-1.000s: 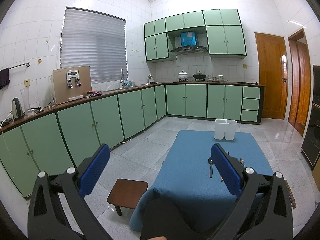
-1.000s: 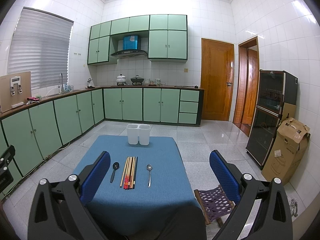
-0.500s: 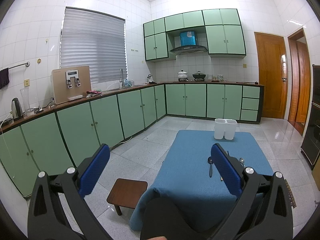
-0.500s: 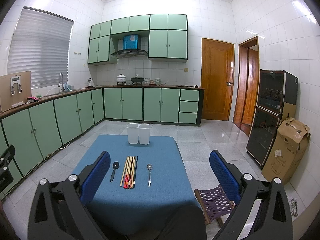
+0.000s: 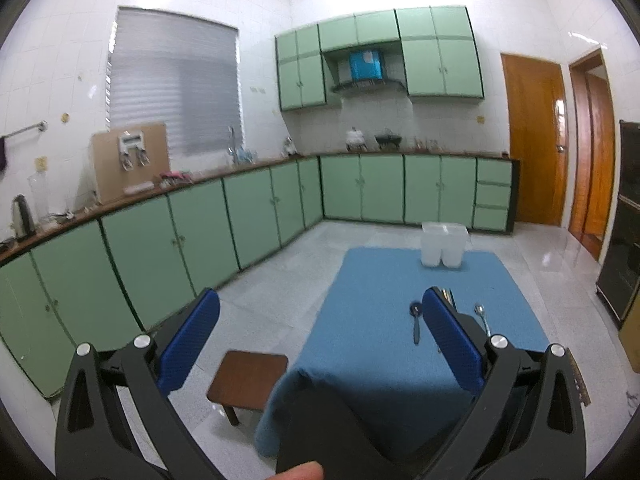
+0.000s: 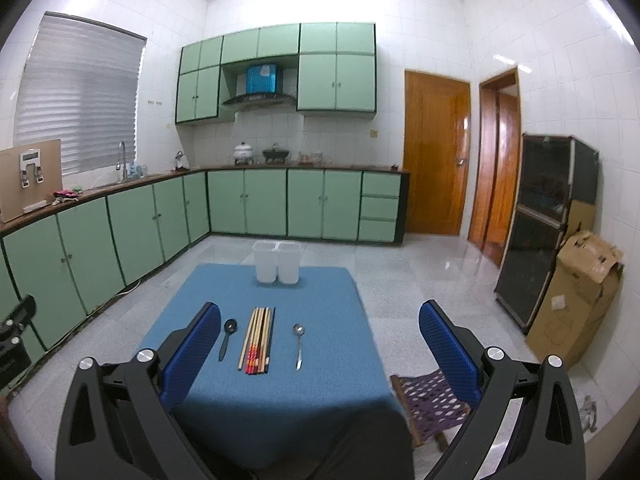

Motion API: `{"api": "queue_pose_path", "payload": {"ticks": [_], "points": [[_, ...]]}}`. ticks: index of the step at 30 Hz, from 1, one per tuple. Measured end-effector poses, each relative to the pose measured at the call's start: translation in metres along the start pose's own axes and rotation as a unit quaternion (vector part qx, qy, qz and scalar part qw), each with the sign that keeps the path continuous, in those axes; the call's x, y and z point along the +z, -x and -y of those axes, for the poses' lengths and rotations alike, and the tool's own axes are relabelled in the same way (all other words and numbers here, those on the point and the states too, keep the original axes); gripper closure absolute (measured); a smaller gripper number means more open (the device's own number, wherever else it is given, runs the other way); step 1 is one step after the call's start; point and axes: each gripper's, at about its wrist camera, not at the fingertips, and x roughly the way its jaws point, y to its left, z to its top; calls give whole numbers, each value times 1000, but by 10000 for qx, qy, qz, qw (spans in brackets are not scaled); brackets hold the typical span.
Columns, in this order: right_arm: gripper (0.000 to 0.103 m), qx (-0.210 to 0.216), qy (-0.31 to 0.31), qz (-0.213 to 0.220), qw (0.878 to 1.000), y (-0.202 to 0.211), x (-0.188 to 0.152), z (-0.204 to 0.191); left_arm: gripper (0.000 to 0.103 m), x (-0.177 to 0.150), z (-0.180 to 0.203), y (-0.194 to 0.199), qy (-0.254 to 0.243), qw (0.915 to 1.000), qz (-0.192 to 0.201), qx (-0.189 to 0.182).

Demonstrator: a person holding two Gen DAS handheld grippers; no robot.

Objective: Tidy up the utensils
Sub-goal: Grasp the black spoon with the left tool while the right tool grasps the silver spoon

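On a low table with a blue cloth [image 6: 320, 360] lie a black spoon [image 6: 226, 338], a bundle of chopsticks [image 6: 259, 338] and a silver spoon [image 6: 298, 344], side by side. A white two-compartment holder [image 6: 277, 262] stands at the table's far edge. My right gripper [image 6: 320, 332] is open and empty, held above the near end of the table. My left gripper [image 5: 320, 320] is open and empty, left of the table; in its view I see the black spoon [image 5: 416, 320], the silver spoon [image 5: 482, 318] and the holder [image 5: 443, 244]. Its right finger hides most of the chopsticks.
A small brown stool [image 5: 248, 380] stands left of the table. A folding stool with purple woven seat [image 6: 434, 394] stands right of it. Green cabinets [image 6: 160, 216] line the left and far walls. A dark cabinet [image 6: 548, 224] and cardboard box [image 6: 580, 296] stand at right.
The left gripper's view has shifted slightly and blurred, so it is moving a little. The right gripper and the utensils have not moved.
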Motion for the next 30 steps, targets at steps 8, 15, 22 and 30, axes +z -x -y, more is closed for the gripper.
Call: {"api": "queue_pose_path", "payload": {"ticks": [8,15,22,30], "points": [[6,207,-28,-1051,9942,-97,-29,7,5,-34,29,-111,-160,9877,-1291,-867],[9,360,4,-1881,9815,-191,-74,10,5,-76,68,-216,-484,9695,-2155,-1066],[38,580,-81,-2573,9646,-279,-116,6,5,-112,94,-293,-566,9504,-2752,-1332],[50,980,-195,-2889,9521,-350,-153,2,5,-131,108,-342,-527,9421,-2957,-1492]]}}
